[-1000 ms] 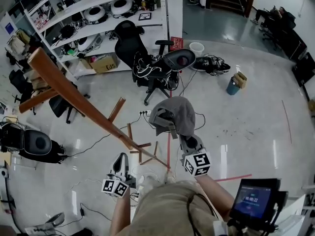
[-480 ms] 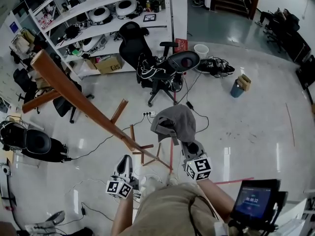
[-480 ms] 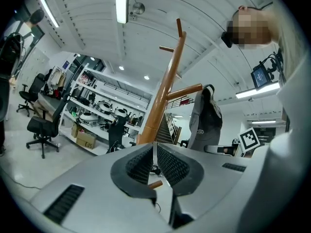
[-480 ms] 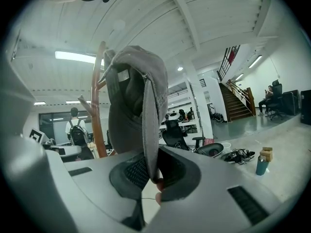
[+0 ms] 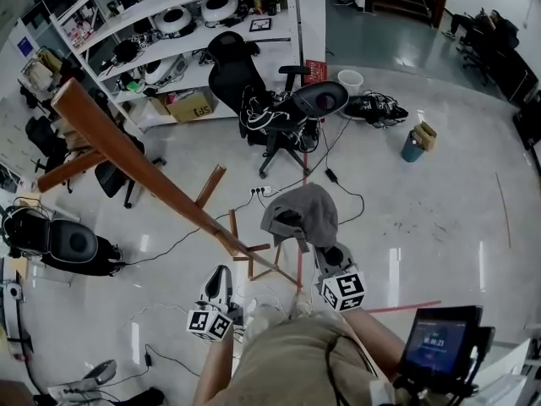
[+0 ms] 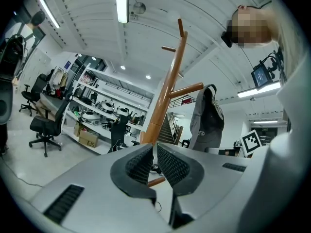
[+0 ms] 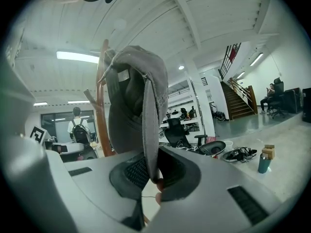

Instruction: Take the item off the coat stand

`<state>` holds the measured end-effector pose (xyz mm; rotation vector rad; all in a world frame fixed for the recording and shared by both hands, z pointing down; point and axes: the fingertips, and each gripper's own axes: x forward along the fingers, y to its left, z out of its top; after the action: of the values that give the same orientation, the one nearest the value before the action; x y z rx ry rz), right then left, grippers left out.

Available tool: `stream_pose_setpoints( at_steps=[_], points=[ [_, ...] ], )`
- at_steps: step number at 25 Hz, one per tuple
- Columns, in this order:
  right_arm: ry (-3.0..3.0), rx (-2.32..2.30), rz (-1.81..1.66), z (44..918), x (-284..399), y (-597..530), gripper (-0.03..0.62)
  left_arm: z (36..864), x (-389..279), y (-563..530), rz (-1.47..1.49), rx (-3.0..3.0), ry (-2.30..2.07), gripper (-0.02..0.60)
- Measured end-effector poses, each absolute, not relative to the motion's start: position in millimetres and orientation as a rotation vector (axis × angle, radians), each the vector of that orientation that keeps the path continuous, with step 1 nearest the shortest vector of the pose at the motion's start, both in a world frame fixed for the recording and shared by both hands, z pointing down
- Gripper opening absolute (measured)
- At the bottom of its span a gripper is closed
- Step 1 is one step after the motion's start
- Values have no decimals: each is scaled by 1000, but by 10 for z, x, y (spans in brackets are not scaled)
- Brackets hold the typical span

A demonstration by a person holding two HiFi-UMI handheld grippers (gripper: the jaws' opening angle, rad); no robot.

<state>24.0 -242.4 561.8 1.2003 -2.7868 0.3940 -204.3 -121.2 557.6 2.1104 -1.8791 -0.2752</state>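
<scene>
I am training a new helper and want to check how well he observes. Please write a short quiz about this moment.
1. What does the right claw grip?
A. a grey cap
B. a black backpack
C. a white towel
2. True or false: the left claw is closed on the coat stand.
3. Fill in: the coat stand appears to be made of brown ____.

Key: 1 A; 2 false, it is shut with nothing in it; 3 wood.
</scene>
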Motion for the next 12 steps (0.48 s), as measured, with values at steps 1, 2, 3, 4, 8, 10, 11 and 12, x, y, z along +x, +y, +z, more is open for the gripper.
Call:
stream_pose_setpoints(
  at_steps=[1, 2, 3, 4, 8, 10, 11, 12],
  points=[
    [-2784, 1203, 394, 5622, 219, -2416, 28, 5580, -2056, -1208, -275, 2112, -1874, 20],
    [-2781, 1209, 394, 5618, 195, -2411, 28, 5578, -2074, -1211, -275, 2115, -1867, 20],
    [-2779, 1216, 394, 5607, 169, -2406, 28, 5571, -2095, -1220, -273, 2120, -1859, 20],
    [-2778, 1223, 395, 5594, 143, -2396, 28, 5564, -2115, -1229, -271, 2126, -1850, 20],
    [-2772, 1244, 397, 5597, 60, -2275, 28, 5566, -2189, -1210, -266, 2169, -1810, 20],
    [-2765, 1256, 395, 5607, 6, -2226, 28, 5532, -2235, -1229, -260, 2177, -1794, 20],
    [-2758, 1263, 397, 5613, -18, -2199, 29, 5506, -2249, -1235, -255, 2177, -1786, 20],
    [-2751, 1268, 401, 5621, -39, -2169, 28, 5488, -2261, -1236, -250, 2181, -1776, 20]
  ],
)
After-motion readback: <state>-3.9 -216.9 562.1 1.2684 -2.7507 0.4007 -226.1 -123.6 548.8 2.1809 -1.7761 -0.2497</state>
